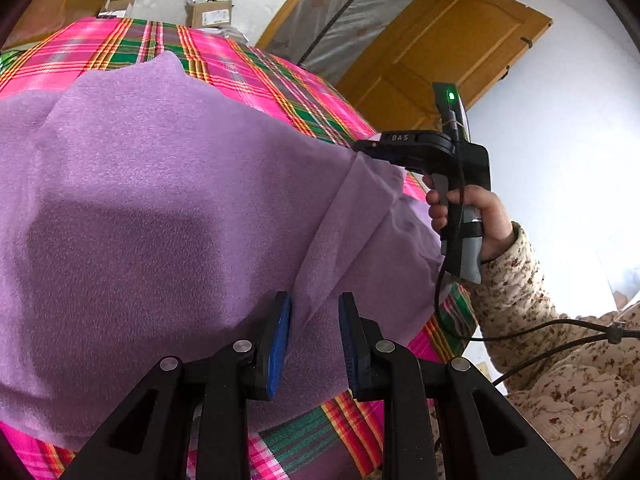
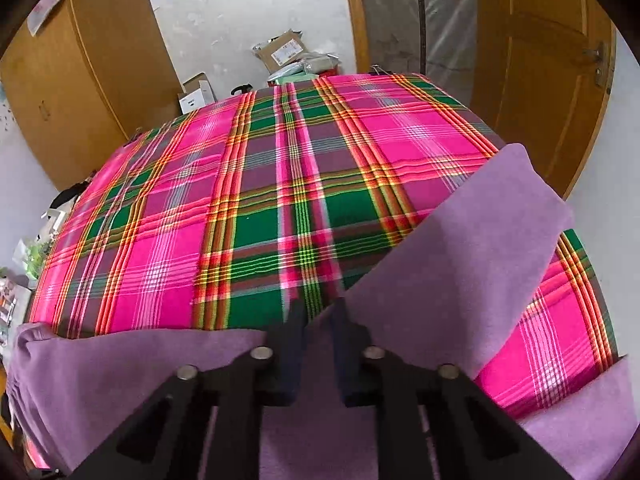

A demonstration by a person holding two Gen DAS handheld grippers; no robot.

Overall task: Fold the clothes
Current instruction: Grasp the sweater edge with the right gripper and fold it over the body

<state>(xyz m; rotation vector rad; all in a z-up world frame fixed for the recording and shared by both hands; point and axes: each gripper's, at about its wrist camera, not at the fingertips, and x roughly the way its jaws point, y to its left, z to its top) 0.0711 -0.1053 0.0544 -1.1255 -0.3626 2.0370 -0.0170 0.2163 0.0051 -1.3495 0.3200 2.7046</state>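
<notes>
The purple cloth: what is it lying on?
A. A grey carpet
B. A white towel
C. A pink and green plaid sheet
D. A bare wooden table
C: the purple cloth is spread over a pink and green plaid sheet, which shows on all sides of it.

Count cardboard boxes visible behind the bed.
2 in the left wrist view: a brown cardboard box against the white wall, and a smaller cardboard box to its left. Others may be hidden behind the bed.

a pink and green plaid cloth [image 2: 256,216] covers the table. behind it a cardboard box [image 2: 280,54] sits by the white wall, between a wardrobe [image 2: 80,92] and a wooden door [image 2: 540,80].
</notes>
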